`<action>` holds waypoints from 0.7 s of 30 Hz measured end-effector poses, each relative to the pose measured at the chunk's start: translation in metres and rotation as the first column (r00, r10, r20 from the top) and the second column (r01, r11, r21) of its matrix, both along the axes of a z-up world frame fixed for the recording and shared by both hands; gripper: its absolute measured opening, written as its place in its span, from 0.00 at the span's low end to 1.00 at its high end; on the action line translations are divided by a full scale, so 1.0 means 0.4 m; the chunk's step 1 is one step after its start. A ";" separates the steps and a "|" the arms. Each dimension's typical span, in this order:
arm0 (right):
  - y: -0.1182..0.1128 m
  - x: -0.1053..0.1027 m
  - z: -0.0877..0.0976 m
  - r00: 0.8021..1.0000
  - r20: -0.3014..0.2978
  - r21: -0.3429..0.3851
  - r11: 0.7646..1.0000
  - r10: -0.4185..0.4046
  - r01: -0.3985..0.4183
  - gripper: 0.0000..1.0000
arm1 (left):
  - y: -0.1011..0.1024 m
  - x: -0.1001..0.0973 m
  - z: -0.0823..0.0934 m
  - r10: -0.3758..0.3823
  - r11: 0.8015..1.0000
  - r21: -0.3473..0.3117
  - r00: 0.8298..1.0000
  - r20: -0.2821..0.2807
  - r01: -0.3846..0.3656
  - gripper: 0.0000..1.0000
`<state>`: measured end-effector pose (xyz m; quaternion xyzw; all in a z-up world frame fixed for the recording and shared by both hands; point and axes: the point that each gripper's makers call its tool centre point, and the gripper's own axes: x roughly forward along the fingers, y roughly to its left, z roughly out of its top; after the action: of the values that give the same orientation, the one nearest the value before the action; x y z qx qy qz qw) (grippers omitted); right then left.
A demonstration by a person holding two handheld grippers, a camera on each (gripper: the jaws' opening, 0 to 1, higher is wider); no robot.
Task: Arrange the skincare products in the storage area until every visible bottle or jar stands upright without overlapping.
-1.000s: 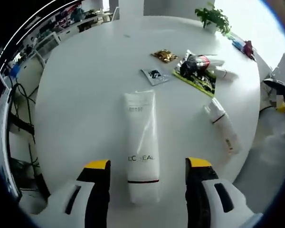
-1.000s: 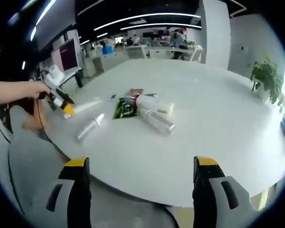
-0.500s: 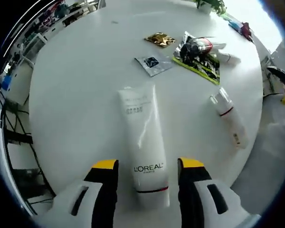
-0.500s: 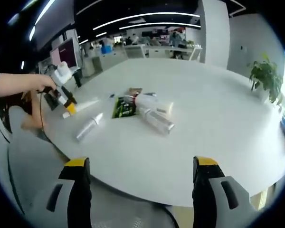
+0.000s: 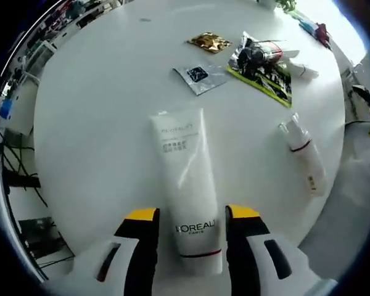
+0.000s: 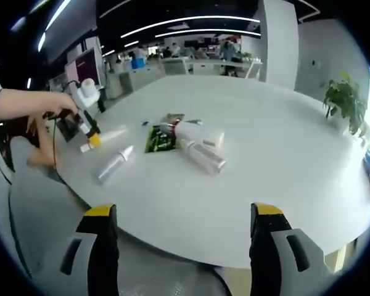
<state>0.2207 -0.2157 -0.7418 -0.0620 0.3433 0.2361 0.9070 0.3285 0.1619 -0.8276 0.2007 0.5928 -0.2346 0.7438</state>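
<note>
The left gripper (image 5: 190, 216) is straddling the tube (image 5: 186, 185), jaws spread and not clamped, near the round white table's (image 5: 98, 123) edge. The glossy tube is lying flat; beyond it are foil sachets (image 5: 200, 77) and a small bottle (image 5: 305, 157). The right gripper (image 6: 182, 213) is hanging off the table's rim, jaws wide apart, with a clear bottle (image 6: 203, 155) lying toppled beyond.

Left gripper view looked steeply down, close over the round table (image 5: 98, 123). Right gripper view faced it level, from beyond its edge; both shared the tabletop clutter.
</note>
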 end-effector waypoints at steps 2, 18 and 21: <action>0.000 0.000 -0.001 1.000 -0.002 -0.003 1.000 0.002 -0.002 0.88 | -0.002 -0.002 -0.004 -0.002 1.000 0.007 1.000 -0.006 0.002 0.39; -0.005 0.001 -0.010 1.000 0.000 -0.016 1.000 0.011 -0.011 0.87 | -0.016 0.000 -0.009 -0.016 1.000 0.014 1.000 -0.024 0.016 0.39; -0.005 0.000 -0.010 1.000 0.001 -0.023 1.000 0.015 -0.015 0.87 | -0.021 -0.005 -0.007 -0.022 1.000 0.014 1.000 -0.022 0.022 0.39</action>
<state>0.2205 -0.2177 -0.7456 -0.0750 0.3451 0.2390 0.9045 0.3267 0.1536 -0.8304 0.2101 0.6005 -0.2406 0.7331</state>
